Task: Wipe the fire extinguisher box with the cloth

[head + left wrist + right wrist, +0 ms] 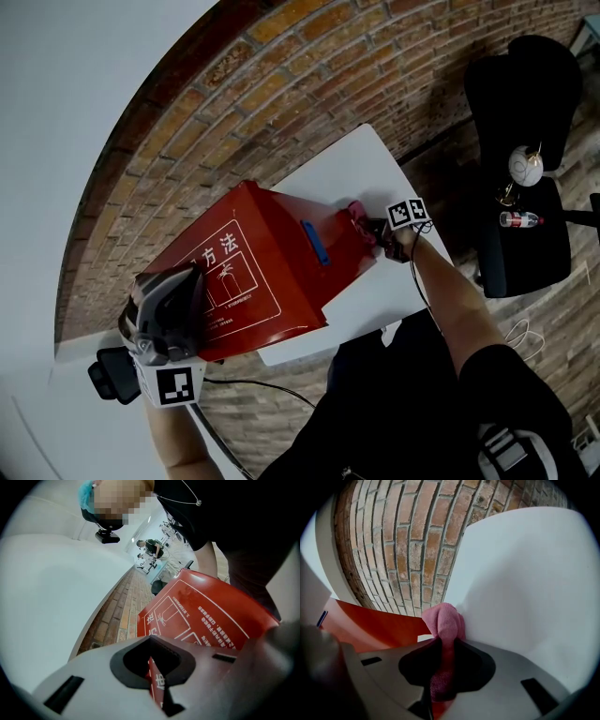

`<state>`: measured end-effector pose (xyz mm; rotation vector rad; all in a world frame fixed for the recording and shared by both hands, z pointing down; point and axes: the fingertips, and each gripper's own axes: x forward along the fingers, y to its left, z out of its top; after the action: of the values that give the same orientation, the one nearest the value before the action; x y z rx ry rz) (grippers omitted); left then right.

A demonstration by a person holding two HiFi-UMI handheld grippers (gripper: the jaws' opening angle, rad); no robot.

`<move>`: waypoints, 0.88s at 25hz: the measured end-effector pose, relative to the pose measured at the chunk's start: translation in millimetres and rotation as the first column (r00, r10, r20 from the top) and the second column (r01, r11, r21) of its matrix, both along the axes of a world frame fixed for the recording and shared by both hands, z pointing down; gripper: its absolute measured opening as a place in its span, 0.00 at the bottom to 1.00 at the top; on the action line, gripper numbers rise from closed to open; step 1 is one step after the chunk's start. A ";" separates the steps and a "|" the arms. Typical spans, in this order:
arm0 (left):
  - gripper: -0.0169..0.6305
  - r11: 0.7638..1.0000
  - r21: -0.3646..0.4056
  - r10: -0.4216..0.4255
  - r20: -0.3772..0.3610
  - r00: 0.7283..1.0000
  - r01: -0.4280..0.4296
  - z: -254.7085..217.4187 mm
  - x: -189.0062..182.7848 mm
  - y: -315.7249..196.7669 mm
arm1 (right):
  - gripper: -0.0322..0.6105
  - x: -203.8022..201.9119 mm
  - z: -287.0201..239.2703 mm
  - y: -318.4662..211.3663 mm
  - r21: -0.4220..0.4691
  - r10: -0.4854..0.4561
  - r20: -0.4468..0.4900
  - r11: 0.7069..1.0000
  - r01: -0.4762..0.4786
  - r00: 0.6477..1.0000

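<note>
Wiping step: your right claw point(373, 231) gripped the cloth point(443, 620), your left claw point(190, 284) clamped the fire extinguisher box point(262, 246); next needed a sweep.

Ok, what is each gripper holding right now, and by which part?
Left gripper: fire extinguisher box, by its printed panel's edge. Right gripper: pink cloth, by a bunched fold.

Office: swivel chair point(530, 267), brick floor point(281, 84)

A flat white table point(366, 169) stands on a floor of red-brown bricks point(281, 66). Well apart from it is a black chair point(530, 262). A small clear plastic bottle point(521, 220) with a red band lies on its seat, near a round white thing point(525, 166).
</note>
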<state>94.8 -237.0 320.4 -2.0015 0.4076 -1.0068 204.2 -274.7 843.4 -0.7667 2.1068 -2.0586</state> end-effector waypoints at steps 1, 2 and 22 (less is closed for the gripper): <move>0.07 1.000 0.000 0.000 0.000 1.000 0.000 0.0 0.1 -0.1 | 0.19 0.2 0.2 1.9 0.000 0.000 0.001 1.000 0.000 1.000; 0.07 1.000 0.000 0.000 0.000 1.000 0.000 0.1 0.2 -0.2 | 0.19 0.3 0.6 3.6 0.000 0.001 0.003 1.000 -0.001 1.000; 0.07 1.000 0.006 -0.010 -0.003 1.000 0.010 0.6 -2.1 -1.9 | 0.19 2.2 2.7 34.7 0.007 0.010 0.020 1.000 -0.010 1.000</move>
<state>92.7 -238.8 320.9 -1.9983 0.4224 -1.0076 206.4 -240.1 846.1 -0.7511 2.0947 -2.0433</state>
